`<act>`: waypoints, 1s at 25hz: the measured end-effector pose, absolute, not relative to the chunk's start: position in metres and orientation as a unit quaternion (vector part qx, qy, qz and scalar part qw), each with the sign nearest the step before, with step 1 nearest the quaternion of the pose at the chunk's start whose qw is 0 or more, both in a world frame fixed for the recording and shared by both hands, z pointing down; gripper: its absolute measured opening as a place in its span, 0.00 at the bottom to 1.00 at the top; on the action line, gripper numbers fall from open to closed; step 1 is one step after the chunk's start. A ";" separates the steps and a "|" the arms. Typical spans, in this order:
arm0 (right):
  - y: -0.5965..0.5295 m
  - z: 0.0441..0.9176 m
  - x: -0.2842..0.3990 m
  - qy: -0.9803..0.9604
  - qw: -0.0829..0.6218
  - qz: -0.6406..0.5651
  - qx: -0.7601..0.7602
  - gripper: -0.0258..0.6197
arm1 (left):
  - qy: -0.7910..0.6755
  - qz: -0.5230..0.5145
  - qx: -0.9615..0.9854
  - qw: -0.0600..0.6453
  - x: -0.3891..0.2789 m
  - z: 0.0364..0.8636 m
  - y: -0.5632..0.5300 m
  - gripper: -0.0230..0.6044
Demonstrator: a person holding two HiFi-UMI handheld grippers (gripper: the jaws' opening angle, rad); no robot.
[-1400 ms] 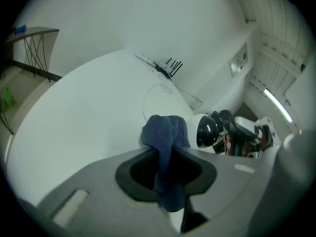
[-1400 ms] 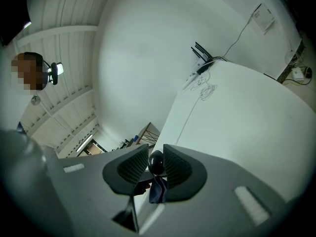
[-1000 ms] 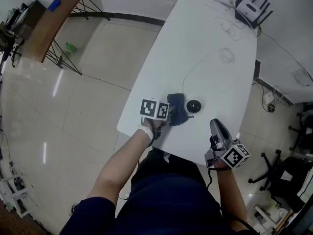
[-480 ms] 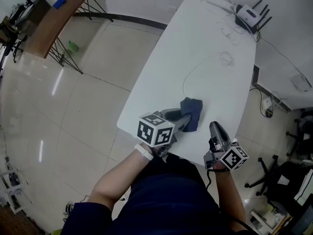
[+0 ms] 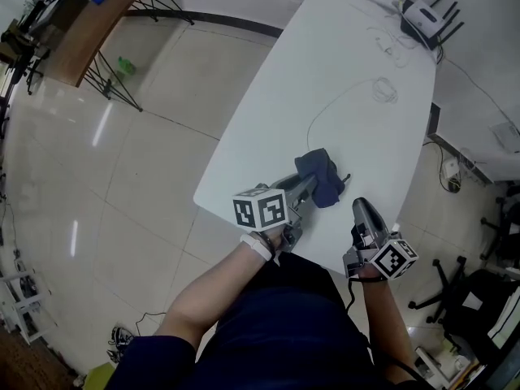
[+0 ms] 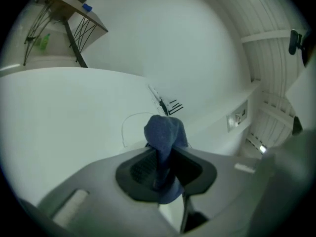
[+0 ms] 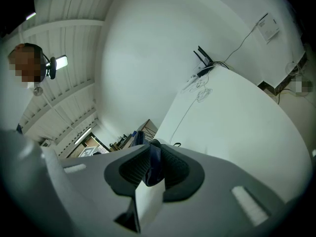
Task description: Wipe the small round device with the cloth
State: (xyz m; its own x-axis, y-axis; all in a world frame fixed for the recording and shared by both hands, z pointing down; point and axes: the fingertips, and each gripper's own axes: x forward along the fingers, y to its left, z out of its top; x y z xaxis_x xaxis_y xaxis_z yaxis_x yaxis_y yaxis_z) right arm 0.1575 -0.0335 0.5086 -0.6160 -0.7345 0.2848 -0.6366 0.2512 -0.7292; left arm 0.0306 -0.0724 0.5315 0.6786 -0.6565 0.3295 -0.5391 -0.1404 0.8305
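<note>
- You've got the cloth [image 5: 322, 177] clamped in the left tongs [image 5: 307, 187]. The pads are closed on a fold of it, and the rest bunches out past the tips.
- The cloth sits right over the spot where the thin cable [image 5: 325, 114] ends, close to the near edge of the tabletop [image 5: 357, 88].
- The small round device [image 5: 346, 178] is almost wholly covered. Only a dark sliver shows at the cloth's right edge, and I take that for its rim.
- My read is that the wipe is in hand, with the cloth on or just above the device. How much of it is clean, nothing here shows.
- What's left is to finish the passes and bare the device so you can check it.
- Your left arm [image 5: 207, 295] reaches in from the near left, and its tongs point far and right, tipped slightly down.
- The right tongs [image 5: 358, 206] wait just right of the cloth, aimed toward the far end.
- They stand a little apart and seem to grip nothing; the blue in the gap looks like the cloth beyond.
</note>
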 end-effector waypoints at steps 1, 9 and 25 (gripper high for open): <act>-0.035 0.510 0.158 0.786 0.057 -0.435 -0.437 0.15 | -0.398 -0.054 0.753 0.522 0.029 0.533 -0.071 0.15; -0.046 0.519 0.159 0.780 0.053 -0.443 -0.438 0.14 | -0.408 -0.042 0.731 0.546 0.019 0.556 -0.064 0.15; -0.073 0.535 0.153 0.767 0.049 -0.458 -0.446 0.14 | -0.409 0.016 0.689 0.599 0.010 0.604 -0.062 0.15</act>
State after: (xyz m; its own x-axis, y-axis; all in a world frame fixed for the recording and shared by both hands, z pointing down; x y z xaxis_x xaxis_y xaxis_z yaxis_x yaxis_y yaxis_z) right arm 0.1529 -0.0727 0.5347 -0.5968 -0.7294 0.3343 -0.6400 0.1815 -0.7466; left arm 0.0100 -0.0619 0.6041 0.6656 -0.5433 0.5117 -0.5822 0.0510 0.8114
